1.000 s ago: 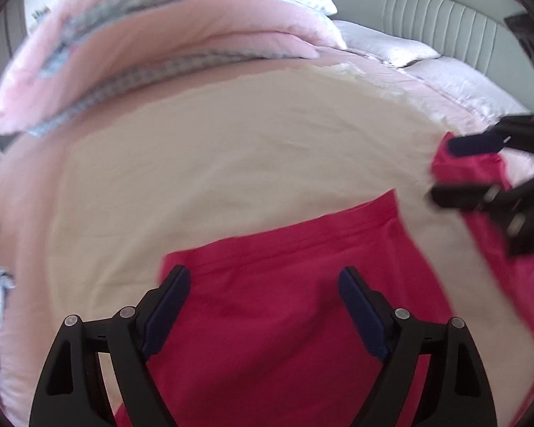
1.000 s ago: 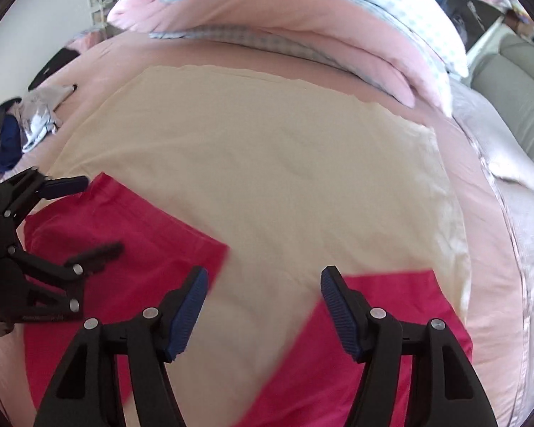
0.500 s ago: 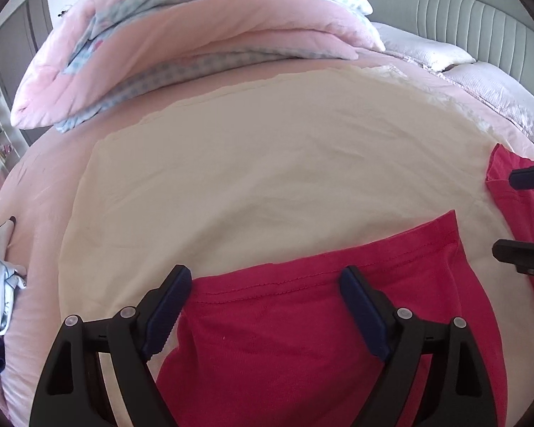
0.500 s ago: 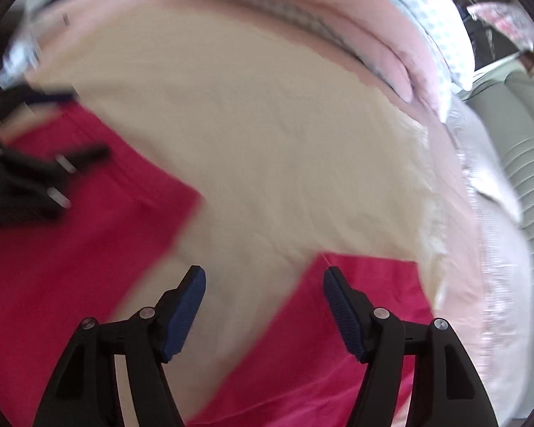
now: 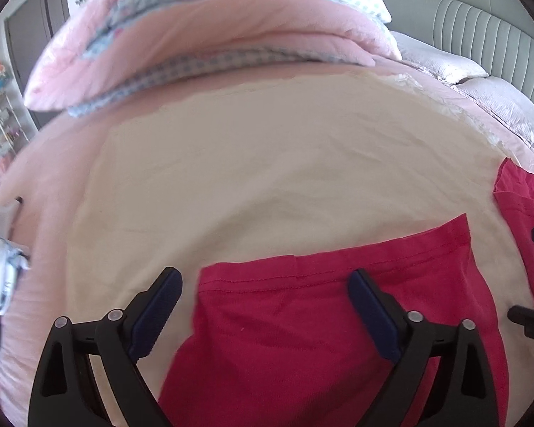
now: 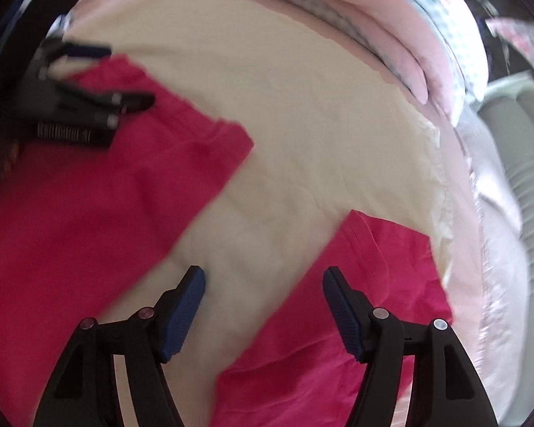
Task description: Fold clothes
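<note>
So the red garment (image 5: 338, 334) is lying spread on the cream sheet (image 5: 267, 178), two legs or sleeves fanning apart with a wedge of sheet between them, can't really tell which. Looks like pants to me, but no promises. No fold line that I can make out in either view, so I'd guess most of the folding is left, though only the ends of the garment are in view.

Left gripper (image 5: 265, 295) hangs over the left red piece, near its hemmed edge, jaws wide apart and nothing in them. Right gripper (image 6: 263, 293) is over the gap of sheet between the two red pieces, jaws also spread and holding nothing. The right view is pretty blurry.

Surface is a bed (image 5: 46, 185) with a pink cover, the sheet laid on top of it. Left of the sheet there's a small heap of silvery and dark blue stuff (image 5: 0, 277). Beyond the sheet sits a folded pink quilt (image 5: 210, 32) with blue check lining. Right of the sheet: pale pillows (image 5: 445, 60) and a grey padded headboard (image 5: 480, 25).
</note>
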